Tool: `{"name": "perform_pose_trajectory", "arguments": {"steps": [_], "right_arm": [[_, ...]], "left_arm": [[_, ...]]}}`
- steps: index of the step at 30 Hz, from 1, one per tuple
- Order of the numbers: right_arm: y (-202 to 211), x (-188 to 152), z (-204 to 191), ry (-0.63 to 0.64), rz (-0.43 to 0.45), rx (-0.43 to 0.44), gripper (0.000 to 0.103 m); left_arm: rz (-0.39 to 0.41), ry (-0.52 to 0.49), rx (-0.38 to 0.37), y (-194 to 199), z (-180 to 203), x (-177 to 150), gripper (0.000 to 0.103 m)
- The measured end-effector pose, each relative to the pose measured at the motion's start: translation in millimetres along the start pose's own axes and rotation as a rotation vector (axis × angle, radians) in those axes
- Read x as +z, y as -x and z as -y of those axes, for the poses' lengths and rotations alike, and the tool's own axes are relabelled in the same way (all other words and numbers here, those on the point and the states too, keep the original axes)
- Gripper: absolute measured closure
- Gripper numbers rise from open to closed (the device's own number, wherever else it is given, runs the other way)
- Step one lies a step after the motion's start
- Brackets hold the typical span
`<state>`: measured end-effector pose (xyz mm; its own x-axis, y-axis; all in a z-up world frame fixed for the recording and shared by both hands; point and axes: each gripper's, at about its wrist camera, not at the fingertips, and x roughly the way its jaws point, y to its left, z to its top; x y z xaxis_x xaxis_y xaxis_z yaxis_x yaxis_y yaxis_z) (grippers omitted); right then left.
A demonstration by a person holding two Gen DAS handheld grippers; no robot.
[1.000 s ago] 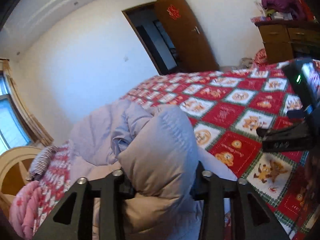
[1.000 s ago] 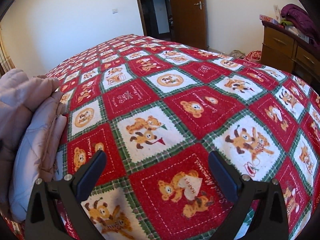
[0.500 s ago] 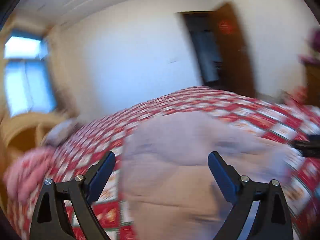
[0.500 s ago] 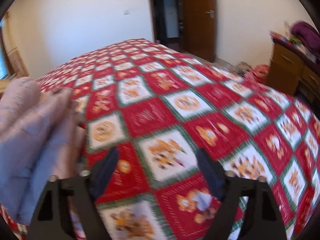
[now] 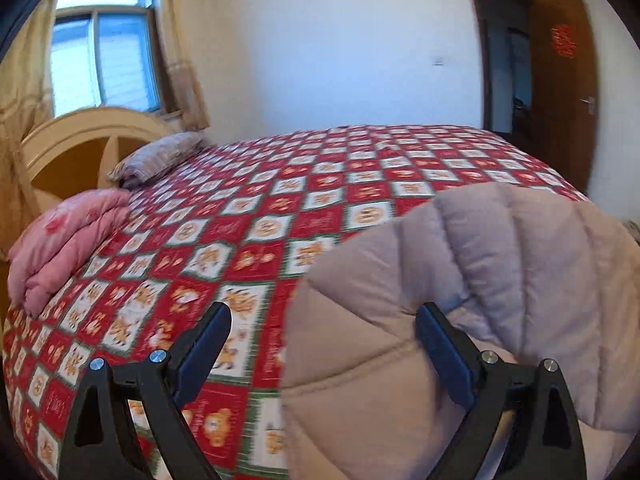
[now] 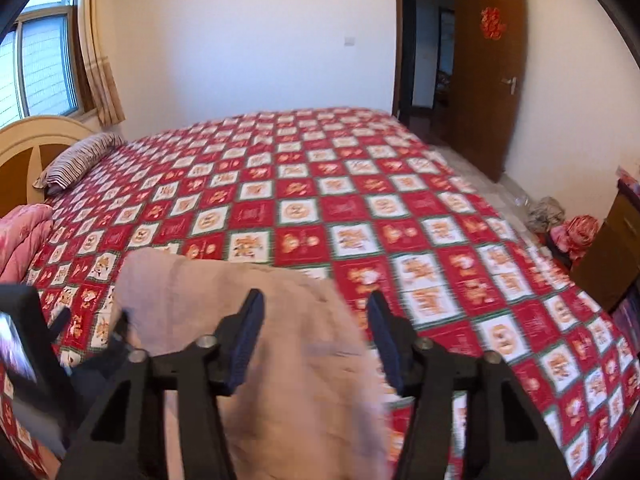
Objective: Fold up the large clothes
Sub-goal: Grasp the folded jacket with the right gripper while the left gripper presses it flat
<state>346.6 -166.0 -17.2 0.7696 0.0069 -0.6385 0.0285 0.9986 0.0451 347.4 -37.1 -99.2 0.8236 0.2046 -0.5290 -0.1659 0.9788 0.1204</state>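
A pale pink quilted puffer coat (image 5: 480,280) lies bunched on the red bear-patterned bedspread (image 5: 320,184). In the left wrist view my left gripper (image 5: 324,344) is open; its right finger rests against the coat's folded edge, its left finger is over bare bedspread. In the right wrist view the coat (image 6: 280,340) lies at the near edge of the bed, and my right gripper (image 6: 316,340) is open with the fabric between and under its fingers. The left gripper's body (image 6: 32,344) shows at the left edge.
A folded pink quilt (image 5: 60,240) and a striped pillow (image 5: 156,156) lie by the cream headboard (image 5: 80,140). A window (image 5: 100,60) is behind it. An open brown door (image 6: 484,72) is far right. A wooden dresser (image 6: 608,252) and bundles on the floor (image 6: 576,232) stand right of the bed.
My left gripper has let go of the coat, opened, and swung left toward the headboard. My right gripper has moved left over the coat and its fingers have come closer together.
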Motion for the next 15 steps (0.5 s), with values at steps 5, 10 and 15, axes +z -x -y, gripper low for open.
{"name": "perform_pose_trajectory", "arguments": {"steps": [5,10,15], "right_arm": [[-52.0,-26.8,9.6,-0.025,-0.074,-0.052,0.065],[-80.9,-60.6,50.4,-0.109,-0.106,-0.061,0.066],[-95.6,-71.9,66.2,-0.141,-0.113,-0.045,0.067]], "left_arm": [[0.051,-0.117,-0.067,5.9,37.0,-6.4,0.009],[-0.038,-0.115,-0.157,-18.0,59.7,-6.2,0.007],[-0.069,-0.078,-0.18,-36.8,69.5,-12.6,0.001]]}}
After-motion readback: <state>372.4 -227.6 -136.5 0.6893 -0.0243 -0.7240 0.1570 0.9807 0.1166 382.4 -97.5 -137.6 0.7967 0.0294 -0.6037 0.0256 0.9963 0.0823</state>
